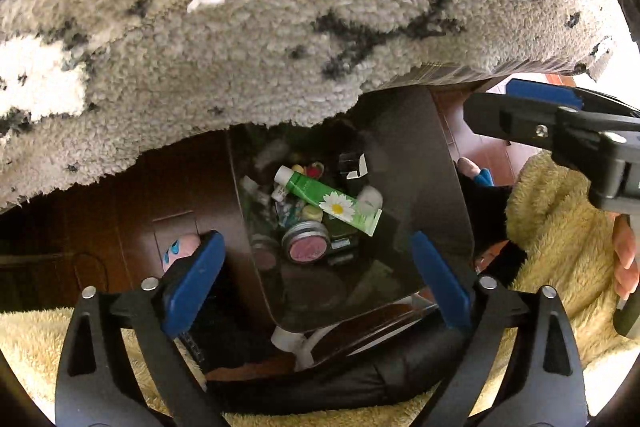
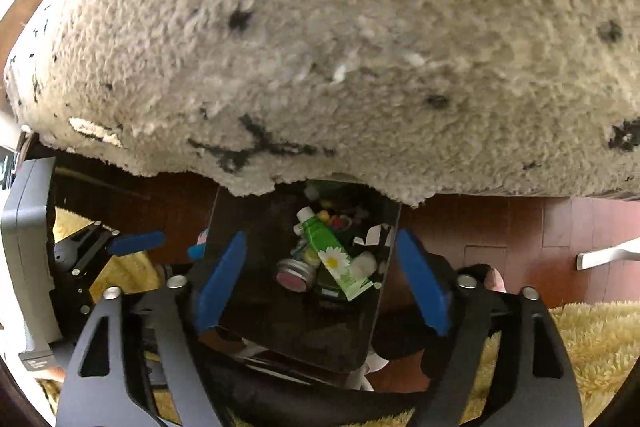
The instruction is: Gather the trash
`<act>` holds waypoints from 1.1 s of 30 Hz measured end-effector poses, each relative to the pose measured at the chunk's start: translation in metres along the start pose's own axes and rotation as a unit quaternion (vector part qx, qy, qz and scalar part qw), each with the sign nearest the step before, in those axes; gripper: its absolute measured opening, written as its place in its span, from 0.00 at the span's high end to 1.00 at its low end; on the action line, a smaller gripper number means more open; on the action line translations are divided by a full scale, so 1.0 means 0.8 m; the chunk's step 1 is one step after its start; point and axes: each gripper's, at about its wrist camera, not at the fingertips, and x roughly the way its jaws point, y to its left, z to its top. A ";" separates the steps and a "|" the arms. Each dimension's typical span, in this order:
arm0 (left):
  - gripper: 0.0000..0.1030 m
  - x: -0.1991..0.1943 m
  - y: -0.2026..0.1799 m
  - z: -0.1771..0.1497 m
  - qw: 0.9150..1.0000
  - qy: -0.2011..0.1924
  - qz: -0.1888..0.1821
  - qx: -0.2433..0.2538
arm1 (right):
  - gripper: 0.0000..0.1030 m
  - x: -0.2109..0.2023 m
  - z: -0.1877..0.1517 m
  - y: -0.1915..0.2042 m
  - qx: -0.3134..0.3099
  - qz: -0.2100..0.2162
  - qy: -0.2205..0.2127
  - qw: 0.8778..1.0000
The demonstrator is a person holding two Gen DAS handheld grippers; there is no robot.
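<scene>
- Clearly the trash sits in the dark bin (image 1: 420, 187): a green tube (image 1: 328, 201) with a daisy print lies slantwise on top, its white cap toward eleven o'clock, above a round pink-lidded tin (image 1: 306, 247) and small odds and ends too jumbled to name.
- Both claws hang over the bin's mouth, probably because that is where a carried piece gets dropped.
- The left gripper (image 1: 316, 283) is spread wide with nothing between its blue pads (image 1: 192, 283); the bin's inside shows through the gap.
- The right gripper (image 2: 320, 283) is likewise released and empty, framing the same tube (image 2: 336, 255) and tin (image 2: 292, 277).
- From the left camera, the right claw reaches in at two o'clock.
- A shaggy cream rug (image 1: 260, 27) with black marks fills the twelve o'clock half of both views, its edge overhanging the bin's far rim.
- Reddish wood floor (image 2: 520, 239) lies around the bin; a fuzzy yellow sleeve (image 1: 560, 247) shows at four o'clock.
- Whether loose trash remains on the rug I cannot tell.
</scene>
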 end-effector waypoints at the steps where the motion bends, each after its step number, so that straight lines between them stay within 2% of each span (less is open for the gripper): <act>1: 0.10 -0.001 0.001 0.000 1.000 -0.002 0.002 -0.001 | 0.14 -0.002 0.001 -0.003 0.002 -0.001 -0.004 1.000; 5: 0.08 -0.015 0.004 0.003 1.000 -0.015 0.012 -0.009 | 0.04 -0.014 0.003 -0.012 0.008 -0.006 -0.023 1.000; 12: 0.08 -0.084 0.006 0.013 0.994 -0.086 0.061 -0.011 | 0.04 -0.070 0.008 -0.016 0.026 -0.024 -0.078 0.996; 15: 0.08 -0.136 0.008 0.019 0.990 -0.130 0.045 -0.028 | 0.04 -0.116 0.013 -0.008 0.022 -0.044 -0.125 0.991; 21: 0.08 -0.247 -0.010 0.026 0.968 -0.239 0.081 -0.016 | 0.04 -0.211 0.021 0.029 -0.017 -0.099 -0.211 0.972; 26: 0.08 -0.335 -0.027 0.031 0.942 -0.318 0.105 -0.014 | 0.04 -0.271 0.024 0.057 -0.029 -0.141 -0.267 0.953; 29: 0.08 -0.374 -0.036 0.029 0.926 -0.354 0.130 -0.013 | 0.04 -0.301 0.021 0.070 -0.028 -0.138 -0.295 0.945; 33: 0.08 -0.415 -0.039 0.024 0.911 -0.388 0.140 -0.021 | 0.04 -0.338 0.025 0.079 -0.029 -0.135 -0.325 0.936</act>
